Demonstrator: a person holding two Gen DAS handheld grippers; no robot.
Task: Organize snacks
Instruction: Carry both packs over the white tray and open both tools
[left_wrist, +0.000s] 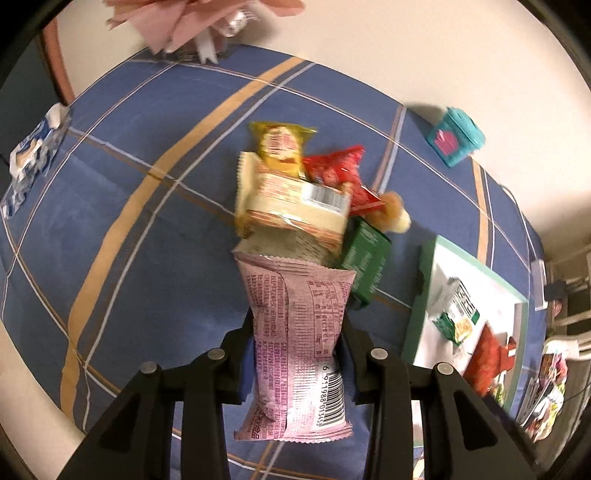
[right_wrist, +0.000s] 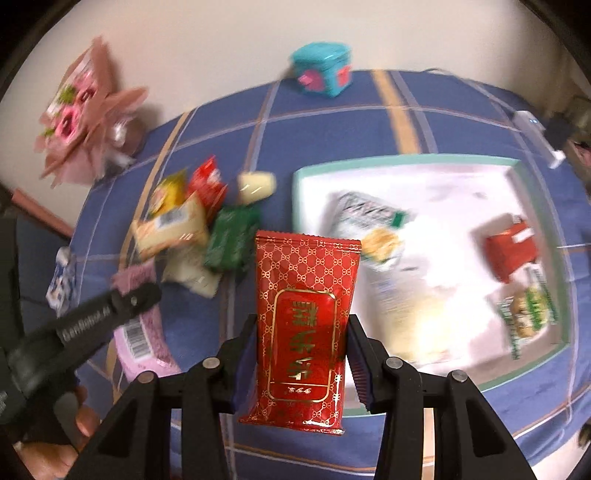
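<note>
My left gripper (left_wrist: 297, 332) is shut on a pink snack packet (left_wrist: 299, 343), barcode side up, held above the blue checked tablecloth (left_wrist: 129, 229). Beyond it lies a pile: a yellow packet (left_wrist: 282, 147), a red packet (left_wrist: 336, 166), a cream packet (left_wrist: 291, 199) and a green box (left_wrist: 364, 266). My right gripper (right_wrist: 301, 332) is shut on a red packet with a gold pattern (right_wrist: 306, 314), just left of the white tray (right_wrist: 406, 160). In the right wrist view the left gripper (right_wrist: 142, 301) with its pink packet (right_wrist: 140, 332) appears at lower left.
The tray holds a green-and-white packet (right_wrist: 369, 221), a red box (right_wrist: 511, 247) and another green packet (right_wrist: 528, 314). A teal box (right_wrist: 321, 70) stands at the table's far edge by the wall. A pink bouquet (right_wrist: 85, 118) and a blue-white tissue pack (left_wrist: 33, 155) lie at the left.
</note>
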